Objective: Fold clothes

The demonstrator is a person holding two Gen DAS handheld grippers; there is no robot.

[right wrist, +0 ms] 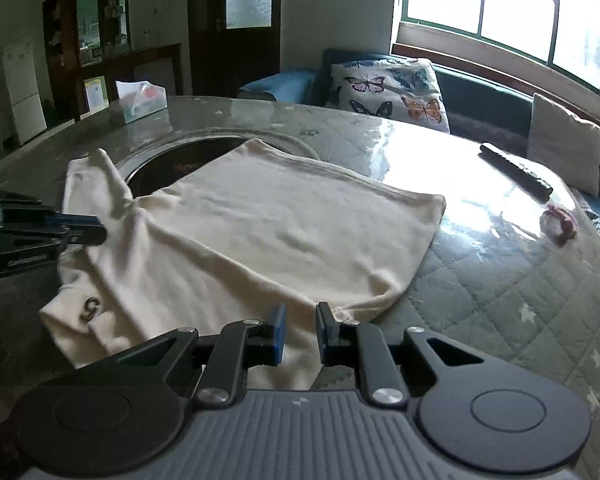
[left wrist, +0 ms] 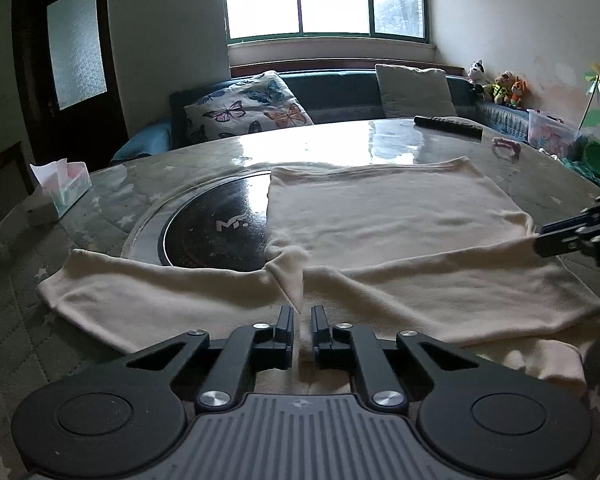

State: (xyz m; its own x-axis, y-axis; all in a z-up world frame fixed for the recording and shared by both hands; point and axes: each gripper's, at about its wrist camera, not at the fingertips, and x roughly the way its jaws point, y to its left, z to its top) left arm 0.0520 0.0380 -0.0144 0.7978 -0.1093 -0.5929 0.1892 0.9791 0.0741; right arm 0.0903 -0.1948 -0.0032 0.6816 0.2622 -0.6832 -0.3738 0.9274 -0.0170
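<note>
Left gripper (left wrist: 301, 316), at the near edge of the left wrist view, has its jaws pinched on a raised ridge of the cream shirt (left wrist: 380, 232), which lies spread on the round table (left wrist: 148, 176) partly over a dark hob (left wrist: 216, 232). One sleeve (left wrist: 140, 288) stretches out left, unfolded; the far body lies flat, so folding looks barely begun. At the right edge the right gripper (left wrist: 540, 240) meets the shirt's side, its tip cut off by the frame. From the right wrist view, that gripper (right wrist: 301, 320) has its jaws nearly together with cloth of the near hem between them, seemingly gripped, though the contact is hard to make out. At far left, the other gripper (right wrist: 100, 232) holds the shirt beside its collar. A small mark on the collar is too blurred to read. Sleeves and body are left to fold.
</note>
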